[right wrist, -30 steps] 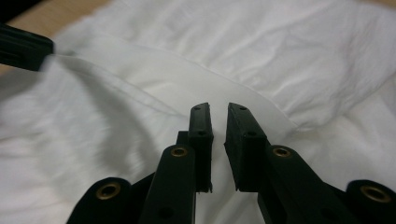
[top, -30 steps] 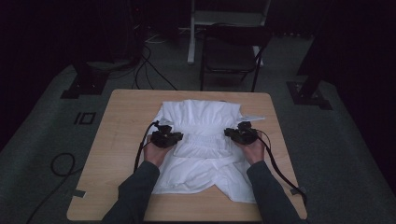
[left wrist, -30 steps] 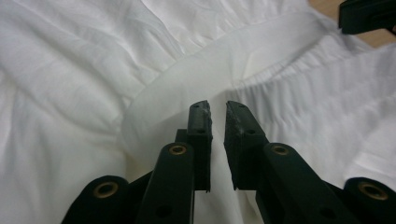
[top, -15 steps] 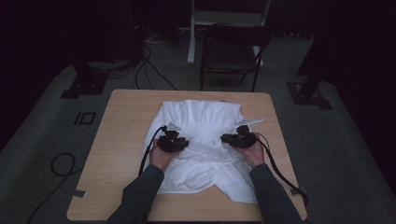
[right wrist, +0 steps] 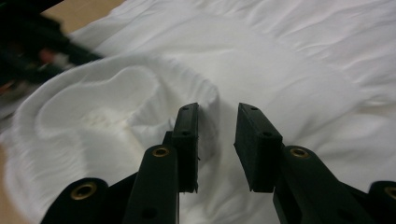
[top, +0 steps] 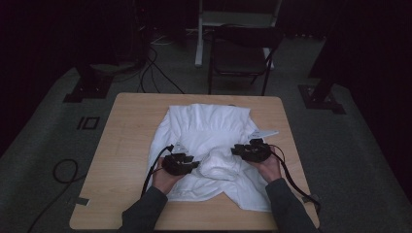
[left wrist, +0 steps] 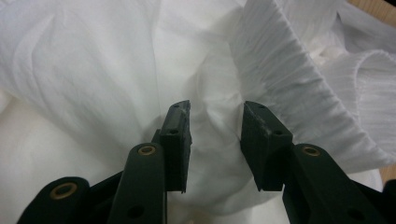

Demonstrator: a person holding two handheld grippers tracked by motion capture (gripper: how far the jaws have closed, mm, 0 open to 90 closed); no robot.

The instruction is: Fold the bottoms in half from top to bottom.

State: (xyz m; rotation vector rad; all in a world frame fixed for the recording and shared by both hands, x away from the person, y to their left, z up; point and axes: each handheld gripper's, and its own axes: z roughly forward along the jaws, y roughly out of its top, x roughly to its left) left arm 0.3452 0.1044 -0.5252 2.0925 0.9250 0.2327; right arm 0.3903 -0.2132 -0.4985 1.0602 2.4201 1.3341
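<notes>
A white garment (top: 209, 128) with a gathered, pleated band (left wrist: 285, 88) lies spread on the wooden table (top: 124, 131). A rumpled hump of the cloth (top: 221, 165) sits between my two grippers. My left gripper (top: 196, 165) points right at this hump; its jaws (left wrist: 215, 109) have just been opening and stand apart, with cloth beyond the gap and nothing pinched. My right gripper (top: 235, 150) points left at the hump; its jaws (right wrist: 216, 109) have also just been opening, apart over a curled fold (right wrist: 116, 93), not pressing on it.
A white flap or tag (top: 265, 133) sticks out at the garment's right edge. Behind the table stand a dark chair (top: 240, 53) and a white post (top: 199, 34). Cables (top: 155, 73) and black stand bases (top: 320, 94) lie on the floor.
Both hands have come toward the table's near edge and slightly inward, pushing the cloth into a hump between them. Both pairs of jaws have gone from nearly closed to apart.
</notes>
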